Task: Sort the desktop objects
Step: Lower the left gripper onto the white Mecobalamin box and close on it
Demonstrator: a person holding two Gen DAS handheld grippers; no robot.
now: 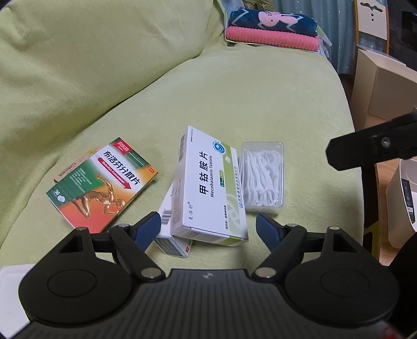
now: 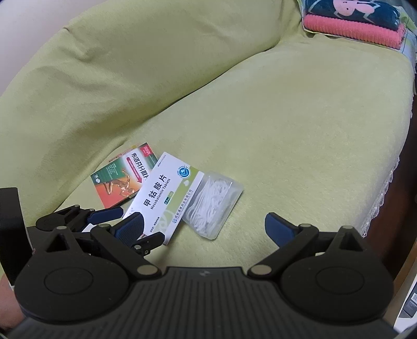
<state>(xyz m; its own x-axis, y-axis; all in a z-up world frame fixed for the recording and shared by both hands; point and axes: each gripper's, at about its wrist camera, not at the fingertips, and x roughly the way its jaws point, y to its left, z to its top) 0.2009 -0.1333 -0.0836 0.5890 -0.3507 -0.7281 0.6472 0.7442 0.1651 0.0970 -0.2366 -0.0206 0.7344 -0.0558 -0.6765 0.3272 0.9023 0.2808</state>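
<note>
On a green sofa seat point(image 1: 234, 104) lies a white Mecobalamin tablet box point(image 1: 211, 187) point(image 2: 161, 195), resting on a smaller white box point(image 1: 172, 234). Left of it is a red-and-green medicine box point(image 1: 104, 185) point(image 2: 122, 180) lying on a thin beige box point(image 1: 78, 167). A clear case of white floss picks point(image 1: 262, 174) point(image 2: 212, 203) lies to the right. My left gripper point(image 1: 208, 229) point(image 2: 114, 221) stands open just before the near end of the white tablet box. My right gripper point(image 2: 206, 226) is open over bare cushion near the floss case; one of its fingers point(image 1: 365, 146) shows in the left wrist view.
Folded pink and navy towels point(image 1: 271, 28) point(image 2: 354, 23) lie at the sofa's far end. A cardboard box point(image 1: 383, 86) and a white appliance point(image 1: 404, 198) stand beyond the right edge. A white object point(image 1: 13, 292) sits at my lower left. The backrest point(image 2: 130, 78) rises on the left.
</note>
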